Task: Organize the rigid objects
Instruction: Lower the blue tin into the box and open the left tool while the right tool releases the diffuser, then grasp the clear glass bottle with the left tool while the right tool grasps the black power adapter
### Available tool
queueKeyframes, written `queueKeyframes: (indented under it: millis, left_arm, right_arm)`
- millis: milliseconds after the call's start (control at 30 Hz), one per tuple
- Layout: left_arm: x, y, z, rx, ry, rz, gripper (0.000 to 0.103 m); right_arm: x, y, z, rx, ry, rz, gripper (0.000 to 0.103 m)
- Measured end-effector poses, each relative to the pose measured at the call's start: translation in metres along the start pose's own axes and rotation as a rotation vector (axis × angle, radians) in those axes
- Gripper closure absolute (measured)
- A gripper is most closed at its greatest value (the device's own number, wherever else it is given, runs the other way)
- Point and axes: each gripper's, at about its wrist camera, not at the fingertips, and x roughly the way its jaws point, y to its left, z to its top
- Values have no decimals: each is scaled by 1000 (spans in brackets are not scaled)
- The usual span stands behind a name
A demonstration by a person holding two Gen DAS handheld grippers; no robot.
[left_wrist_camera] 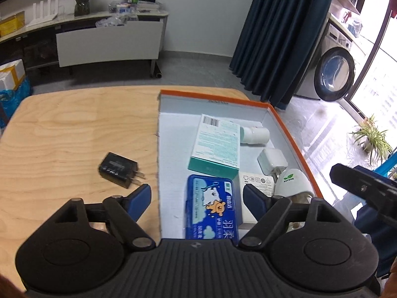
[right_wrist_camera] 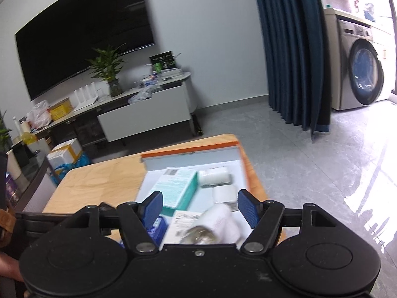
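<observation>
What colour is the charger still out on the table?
Black charger, metal prongs; clearest in the left wrist view.

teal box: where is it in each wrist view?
Left wrist: teal box lies in the orange-rimmed tray, center-right, beyond the open left tool.
Right wrist: teal box is low center, just past the right tool's left finger.
Shared landmark: the white bottle right of the box.

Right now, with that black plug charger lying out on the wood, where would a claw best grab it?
Grip the black charger across its boxy body, coming straight down from above. It lies flat on the table with open wood all round, and its prongs stick out sideways, too thin to pinch. The open left claw is nearest.
</observation>
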Motion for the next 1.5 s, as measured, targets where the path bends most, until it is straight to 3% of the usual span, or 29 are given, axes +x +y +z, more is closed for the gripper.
queueKeyframes:
  millis: [300, 533, 800, 933, 1067, 1100, 1133, 1333, 1500]
  left_arm:
    - [-49, 60, -20, -71, -66, 81, 15]
    - [-53, 112, -44, -107, -33, 139, 15]
    - [-19, 104, -52, -49, -6, 100, 14]
    - [6, 95, -49, -1, -7, 127, 14]
    - [24, 98, -46, 2, 2, 126, 30]
    - [24, 97, -46, 16, -11, 131, 47]
    - [24, 96, -46, 35, -15, 129, 53]
    - [12, 104, -51, 19, -20, 98, 53]
    - [-11, 121, -50, -30, -59, 106, 53]
  right_arm:
    - [-3, 50, -6, -72, 37, 95, 22]
    - [1, 80, -17, -125, 70, 146, 22]
    - [8, 86, -22, -142, 99, 151, 22]
    - [11, 82, -21, -130, 105, 144, 22]
    - [17, 82, -21, -133, 114, 137, 22]
    - [19, 82, -21, -132, 120, 138, 22]
    - [22, 83, -21, -129, 127, 143, 22]
    - [47, 105, -17, -172, 191, 210, 22]
    - [87, 137, -6, -306, 260, 292, 22]
